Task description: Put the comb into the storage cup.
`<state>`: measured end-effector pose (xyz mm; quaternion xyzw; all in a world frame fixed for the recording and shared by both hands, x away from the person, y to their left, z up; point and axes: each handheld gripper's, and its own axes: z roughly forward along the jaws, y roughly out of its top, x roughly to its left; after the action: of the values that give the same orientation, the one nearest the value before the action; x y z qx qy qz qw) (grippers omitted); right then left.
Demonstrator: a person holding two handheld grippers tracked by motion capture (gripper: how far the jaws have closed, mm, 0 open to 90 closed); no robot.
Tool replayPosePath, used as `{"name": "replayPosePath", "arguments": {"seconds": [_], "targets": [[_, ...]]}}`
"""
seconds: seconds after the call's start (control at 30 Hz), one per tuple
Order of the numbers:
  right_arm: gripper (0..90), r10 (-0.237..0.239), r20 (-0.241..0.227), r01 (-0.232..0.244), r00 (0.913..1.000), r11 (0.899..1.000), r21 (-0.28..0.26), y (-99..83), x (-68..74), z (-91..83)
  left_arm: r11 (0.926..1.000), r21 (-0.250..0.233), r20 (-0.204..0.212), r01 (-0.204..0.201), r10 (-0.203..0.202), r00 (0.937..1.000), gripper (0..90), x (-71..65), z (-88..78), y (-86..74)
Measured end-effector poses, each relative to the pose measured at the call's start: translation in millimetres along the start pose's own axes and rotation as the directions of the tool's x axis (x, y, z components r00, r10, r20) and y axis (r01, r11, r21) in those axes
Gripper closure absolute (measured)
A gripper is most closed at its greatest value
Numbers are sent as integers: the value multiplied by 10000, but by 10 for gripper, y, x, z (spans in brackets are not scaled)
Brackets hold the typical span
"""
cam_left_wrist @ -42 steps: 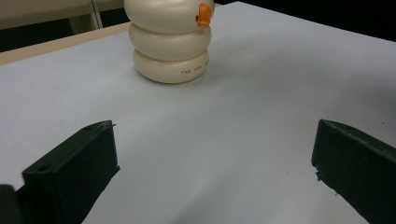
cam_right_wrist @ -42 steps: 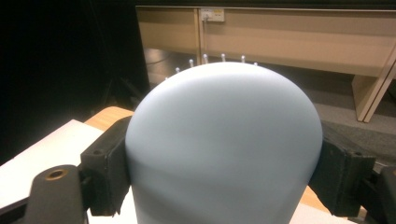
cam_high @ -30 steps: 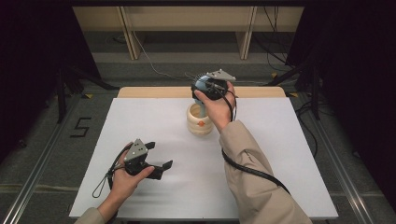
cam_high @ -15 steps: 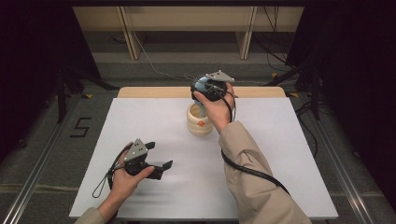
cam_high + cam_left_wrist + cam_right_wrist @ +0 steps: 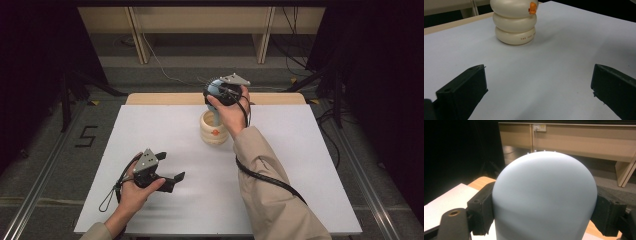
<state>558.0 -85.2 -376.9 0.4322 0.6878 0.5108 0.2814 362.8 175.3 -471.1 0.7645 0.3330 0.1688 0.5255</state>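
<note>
- The right gripper (image 5: 216, 95) is raised over the far middle of the table (image 5: 310, 165), forearm stretched forward, its jaws clamped on both sides of a pale blue rounded object (image 5: 544, 197).
- That object hangs just above a cream ridged jar (image 5: 213, 129).
- The left gripper (image 5: 175, 179) rests low near the front-left, jaws wide apart and holding nothing, pointing toward the jar.

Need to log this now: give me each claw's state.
Left claw: open, holding nothing, low over the white table.
Right claw: shut on the pale blue round-topped object, above the cream ribbed container.
</note>
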Motion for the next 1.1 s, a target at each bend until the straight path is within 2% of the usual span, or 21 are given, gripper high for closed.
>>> {"name": "replayPosePath", "arguments": {"seconds": [0.4, 1.1], "targets": [[194, 97, 198, -98, 9998, 9999, 70, 22, -2, 98, 10000, -19, -19, -23, 23, 10000, 0, 3, -1, 1], [158, -97, 638, 73, 9979, 9993, 373, 43, 14, 166, 10000, 8, -4, -12, 12, 10000, 0, 10, 0, -5]]}}
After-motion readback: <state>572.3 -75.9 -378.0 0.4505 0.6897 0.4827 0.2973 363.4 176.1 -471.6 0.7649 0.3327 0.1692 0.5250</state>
